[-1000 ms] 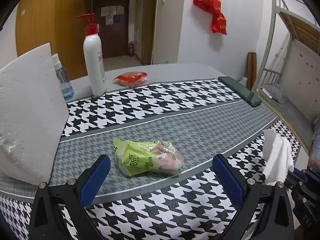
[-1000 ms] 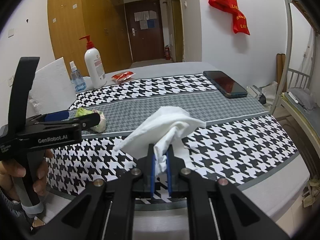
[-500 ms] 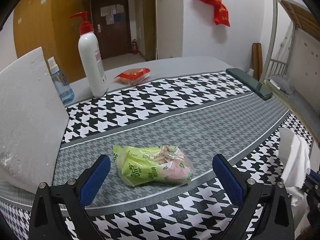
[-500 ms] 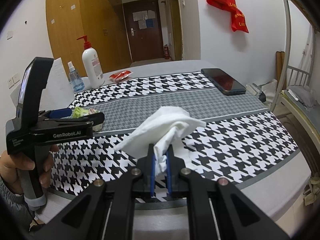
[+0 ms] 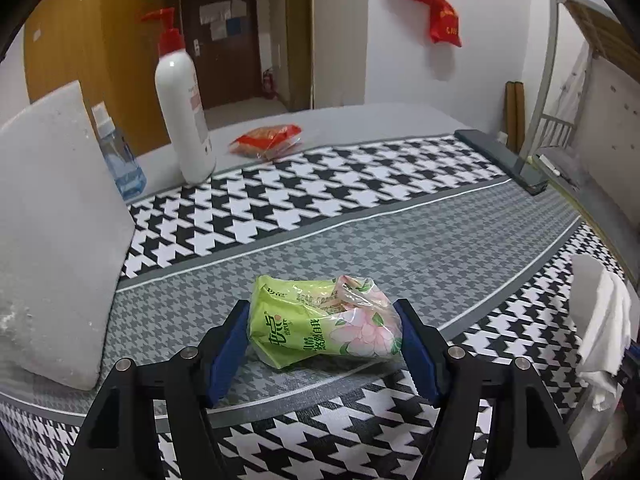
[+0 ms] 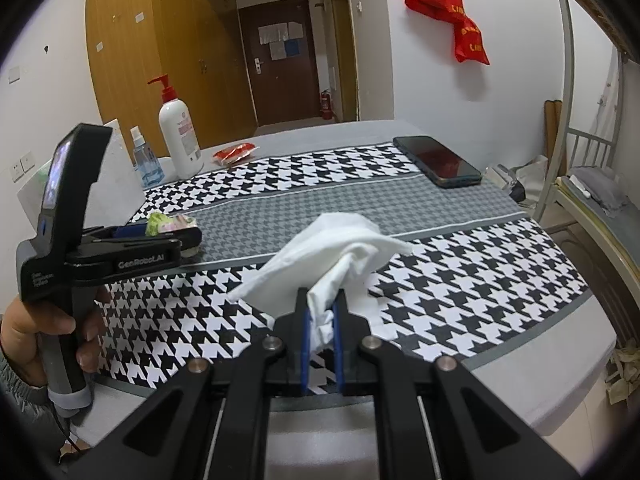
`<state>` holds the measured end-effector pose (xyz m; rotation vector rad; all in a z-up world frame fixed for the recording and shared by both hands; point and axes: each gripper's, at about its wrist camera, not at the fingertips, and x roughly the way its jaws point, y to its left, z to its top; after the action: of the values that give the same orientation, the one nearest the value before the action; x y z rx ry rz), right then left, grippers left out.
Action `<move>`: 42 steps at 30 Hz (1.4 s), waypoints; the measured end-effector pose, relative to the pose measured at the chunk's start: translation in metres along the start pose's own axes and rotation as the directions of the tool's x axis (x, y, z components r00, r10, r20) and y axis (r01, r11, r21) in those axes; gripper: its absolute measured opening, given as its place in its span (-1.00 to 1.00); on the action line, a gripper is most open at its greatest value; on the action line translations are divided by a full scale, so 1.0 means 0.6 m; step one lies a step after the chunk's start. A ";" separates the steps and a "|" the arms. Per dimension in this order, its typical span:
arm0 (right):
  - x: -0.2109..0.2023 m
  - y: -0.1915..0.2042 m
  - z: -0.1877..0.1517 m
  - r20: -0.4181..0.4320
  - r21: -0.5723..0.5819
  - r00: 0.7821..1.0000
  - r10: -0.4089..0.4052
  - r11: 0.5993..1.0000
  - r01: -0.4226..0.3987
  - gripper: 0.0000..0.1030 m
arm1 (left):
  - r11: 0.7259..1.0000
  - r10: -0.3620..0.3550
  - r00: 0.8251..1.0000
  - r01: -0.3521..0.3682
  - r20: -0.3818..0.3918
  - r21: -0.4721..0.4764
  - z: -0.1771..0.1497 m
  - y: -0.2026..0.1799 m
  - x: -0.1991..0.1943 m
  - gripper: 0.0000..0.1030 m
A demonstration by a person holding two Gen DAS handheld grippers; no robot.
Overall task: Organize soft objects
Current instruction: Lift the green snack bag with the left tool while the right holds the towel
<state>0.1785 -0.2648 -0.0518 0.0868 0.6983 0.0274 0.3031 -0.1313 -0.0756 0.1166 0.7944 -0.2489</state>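
Even indoor light, soft shadows, fisheye bending, dark vignetted corners, sharp focus

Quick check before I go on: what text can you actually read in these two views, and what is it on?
"GenRobot.AI": side of the left gripper, seen from the right wrist.
Green tissue pack: Chinese print, not reliably readable.
White pump bottle: pink label, too small.
Red bags on the wall: gold lettering, too blurred.
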 end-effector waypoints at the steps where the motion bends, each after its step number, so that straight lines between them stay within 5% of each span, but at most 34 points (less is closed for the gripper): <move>1: -0.003 -0.001 -0.001 0.003 -0.001 1.000 -0.001 1.000 0.001 -0.76 | 1.000 -0.002 1.000 0.002 0.015 0.005 0.000 -0.001 -0.010 0.39; 20: -0.110 0.060 -0.003 0.134 -0.057 0.991 0.011 0.998 -0.004 -0.76 | 1.000 0.021 0.968 -0.026 0.249 0.017 -0.031 0.017 -0.196 0.39; 42: -0.243 0.175 -0.041 0.282 -0.199 0.949 0.140 0.976 -0.085 -0.76 | 0.989 0.144 0.872 -0.114 0.468 -0.093 -0.137 0.070 -0.402 0.39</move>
<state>0.0514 -0.1666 0.0319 -0.0468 0.3882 0.1862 0.0951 -0.0321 0.0409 0.0453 0.3014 -0.1161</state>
